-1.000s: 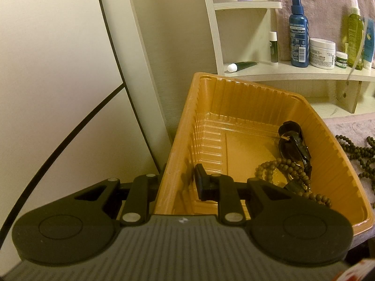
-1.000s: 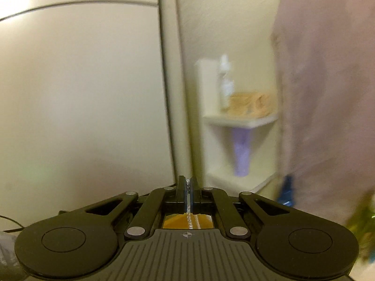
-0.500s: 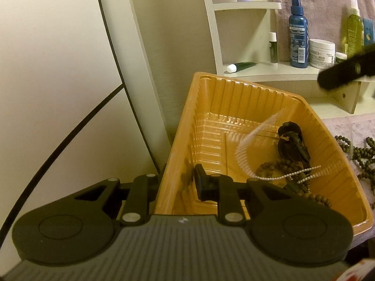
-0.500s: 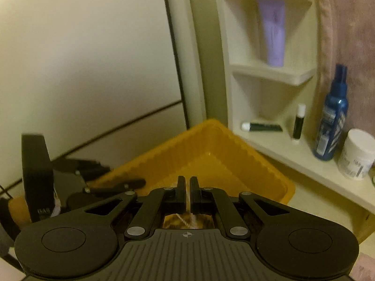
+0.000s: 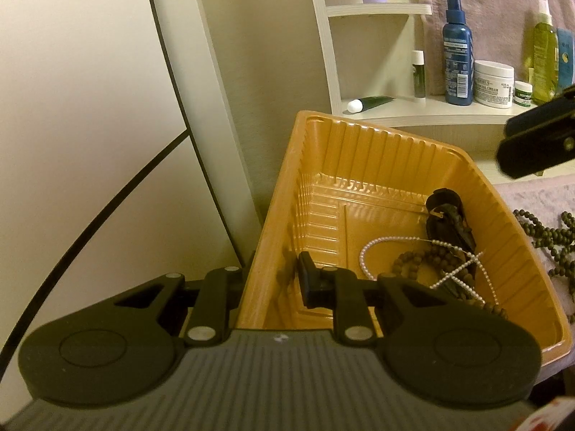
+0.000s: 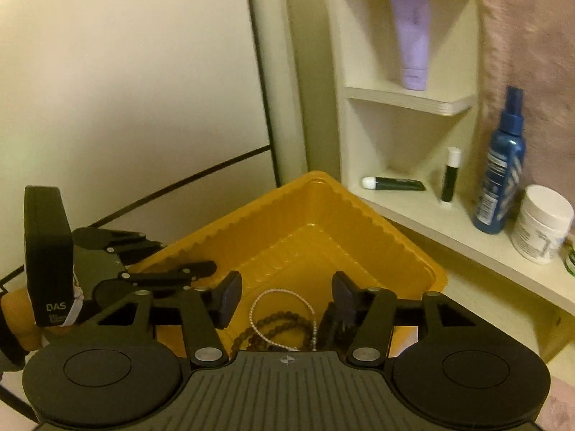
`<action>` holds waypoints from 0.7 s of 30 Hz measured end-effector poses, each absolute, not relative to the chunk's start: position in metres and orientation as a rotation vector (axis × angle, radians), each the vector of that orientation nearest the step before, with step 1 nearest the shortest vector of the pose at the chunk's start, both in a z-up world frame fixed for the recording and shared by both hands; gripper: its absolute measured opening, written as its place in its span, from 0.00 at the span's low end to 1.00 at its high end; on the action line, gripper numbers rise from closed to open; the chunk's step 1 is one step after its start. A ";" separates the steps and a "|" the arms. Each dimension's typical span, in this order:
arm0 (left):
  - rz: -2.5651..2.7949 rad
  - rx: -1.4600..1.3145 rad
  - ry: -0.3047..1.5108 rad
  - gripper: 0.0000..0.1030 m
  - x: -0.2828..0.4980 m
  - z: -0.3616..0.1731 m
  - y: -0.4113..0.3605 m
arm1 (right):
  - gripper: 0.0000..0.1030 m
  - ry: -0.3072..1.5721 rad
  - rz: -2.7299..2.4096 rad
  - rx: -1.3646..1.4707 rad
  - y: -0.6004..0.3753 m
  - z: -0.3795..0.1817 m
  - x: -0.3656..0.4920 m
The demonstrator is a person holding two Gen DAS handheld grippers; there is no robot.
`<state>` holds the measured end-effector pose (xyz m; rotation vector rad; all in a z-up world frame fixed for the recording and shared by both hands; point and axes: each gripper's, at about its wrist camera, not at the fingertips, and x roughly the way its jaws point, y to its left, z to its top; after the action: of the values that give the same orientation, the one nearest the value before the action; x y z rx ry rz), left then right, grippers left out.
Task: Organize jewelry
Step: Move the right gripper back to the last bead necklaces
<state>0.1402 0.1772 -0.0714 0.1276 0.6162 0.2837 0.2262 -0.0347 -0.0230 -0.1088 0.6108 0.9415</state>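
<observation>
Your left gripper (image 5: 273, 283) pinches the side wall of the orange tray (image 5: 363, 165) with its jaws closed on it. Your right gripper (image 6: 284, 298) hangs over the tray; its jaws have just been opening, nothing between them. The pearl chain (image 5: 395, 248) lies inside, light, floppy and slippery. Pinch one strand, not a pile.

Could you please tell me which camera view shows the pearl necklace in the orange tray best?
The left wrist view: the pearl necklace lies nearly whole across the brown beads. In the right wrist view, only its loop shows; the claw's body hides the rest.
</observation>
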 end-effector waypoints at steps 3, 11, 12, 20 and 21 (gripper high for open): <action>0.284 0.124 0.616 0.19 0.139 -0.072 0.178 | 0.60 0.605 0.911 -0.069 -0.054 -0.023 0.226; 0.286 0.120 0.617 0.19 0.139 -0.073 0.178 | 0.71 0.653 0.694 0.037 -0.145 -0.045 0.228; 0.286 0.120 0.617 0.19 0.139 -0.073 0.178 | 0.72 0.662 0.668 0.044 -0.155 -0.049 0.228; 0.289 0.128 0.621 0.20 0.140 -0.075 0.177 | 0.72 0.786 0.497 0.068 -0.218 -0.093 0.232; 0.289 0.129 0.622 0.20 0.141 -0.075 0.177 | 0.72 0.797 0.487 0.066 -0.222 -0.098 0.233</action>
<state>0.1408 0.1767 -0.0748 0.1289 0.6216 0.2888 0.2330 -0.2222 -0.0979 0.0663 0.7972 0.4868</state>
